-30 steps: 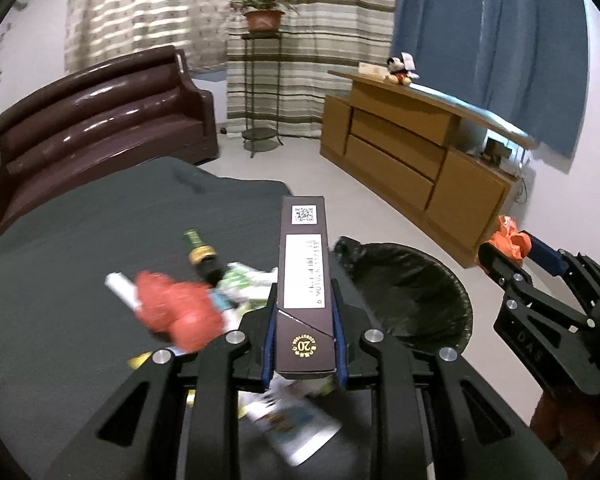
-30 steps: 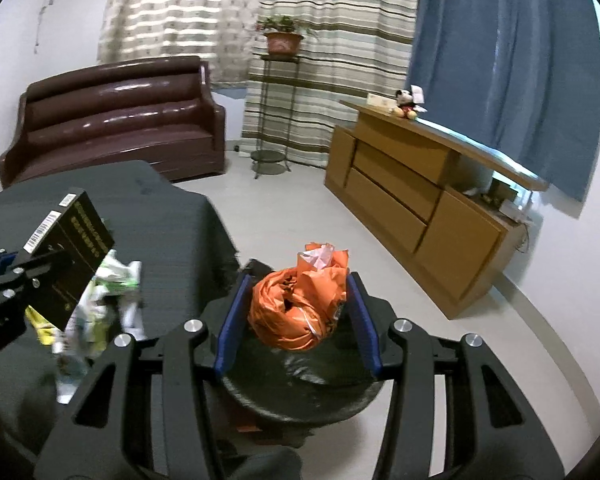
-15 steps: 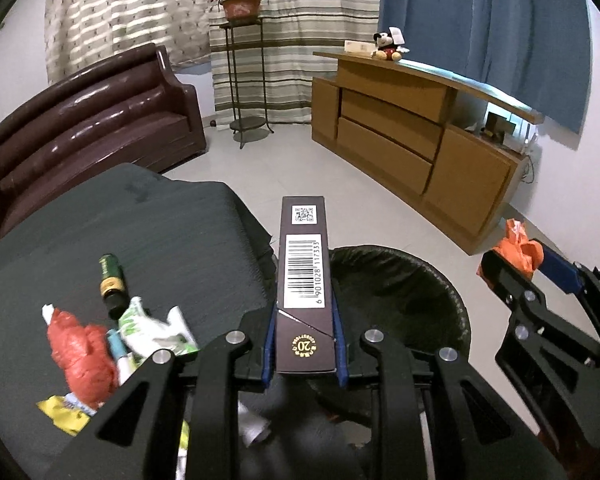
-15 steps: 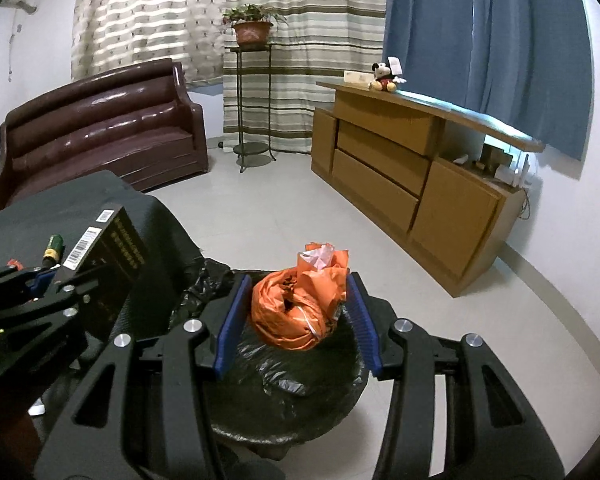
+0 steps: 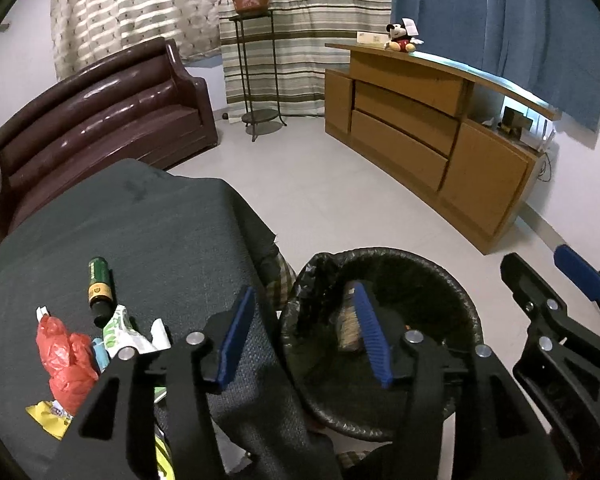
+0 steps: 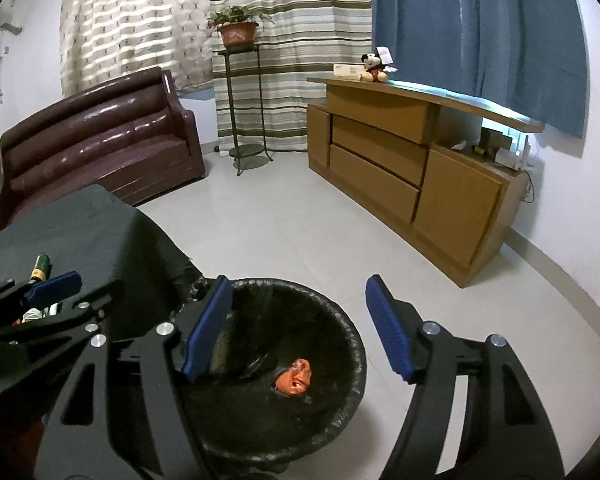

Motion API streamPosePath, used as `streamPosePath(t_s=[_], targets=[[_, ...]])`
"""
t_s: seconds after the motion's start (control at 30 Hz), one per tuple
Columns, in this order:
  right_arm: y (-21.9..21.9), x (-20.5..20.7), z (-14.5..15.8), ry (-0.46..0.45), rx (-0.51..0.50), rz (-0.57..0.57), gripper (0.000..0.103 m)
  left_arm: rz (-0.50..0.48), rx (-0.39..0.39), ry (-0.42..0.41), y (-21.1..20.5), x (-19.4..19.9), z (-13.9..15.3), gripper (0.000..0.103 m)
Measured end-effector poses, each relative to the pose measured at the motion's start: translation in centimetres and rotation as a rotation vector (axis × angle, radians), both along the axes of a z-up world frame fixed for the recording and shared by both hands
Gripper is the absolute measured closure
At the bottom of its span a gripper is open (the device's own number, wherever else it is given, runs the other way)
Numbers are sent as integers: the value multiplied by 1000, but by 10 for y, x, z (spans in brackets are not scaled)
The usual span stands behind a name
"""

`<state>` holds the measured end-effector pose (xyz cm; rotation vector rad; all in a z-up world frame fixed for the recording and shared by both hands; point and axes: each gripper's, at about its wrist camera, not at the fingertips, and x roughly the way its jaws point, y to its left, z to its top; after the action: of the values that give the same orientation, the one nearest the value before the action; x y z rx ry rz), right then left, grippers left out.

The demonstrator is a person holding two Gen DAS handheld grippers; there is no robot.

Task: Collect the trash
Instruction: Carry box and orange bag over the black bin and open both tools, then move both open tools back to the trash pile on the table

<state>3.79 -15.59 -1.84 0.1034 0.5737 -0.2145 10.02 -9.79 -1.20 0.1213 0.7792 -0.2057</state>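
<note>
On my far left the dark tabletop [image 5: 140, 232] carries the trash not yet collected: a red plastic bag [image 5: 66, 360] lies nearest the edge of my view, with a yellow wrapper [image 5: 46, 420] just below it, a white and green wrapper [image 5: 120, 332] beside it, and a small green bottle [image 5: 99, 284] lying on its side above them.

Moving right, I see my left hand-held gripper [image 5: 300, 336] with its blue pads spread apart and nothing between them; its jaws are opening. One finger sits over the tabletop's corner, the other over the trash bin [image 5: 452, 280], which stands on the floor just beside the tabletop and is lined with a black bag. Through the gap I can make out a blurred brownish box [image 5: 346, 326] inside the bin.

Further right, my right hand-held gripper [image 6: 300, 328] hangs over the same bin [image 6: 340, 320], released as well, jaws opening and empty. Below it an orange bag [image 6: 294, 376] lies crumpled at the bottom of the bin.

Beyond, from left to right, I see a brown sofa [image 6: 100, 140], a plant stand [image 6: 244, 112] with a potted plant, and a wooden sideboard [image 6: 420, 168] with a plush toy [image 6: 374, 66] on top.
</note>
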Motion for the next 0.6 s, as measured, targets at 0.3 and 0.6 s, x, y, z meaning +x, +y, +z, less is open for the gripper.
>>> streamPosePath(t_s=[0.3,0.6], targets=[[13,-20,-2,-5,-11,-10,21,21,-4,-7,16,-17,12,43],[53,-36,4,18,2,72,21,109,1,2,72,-38,21,43]])
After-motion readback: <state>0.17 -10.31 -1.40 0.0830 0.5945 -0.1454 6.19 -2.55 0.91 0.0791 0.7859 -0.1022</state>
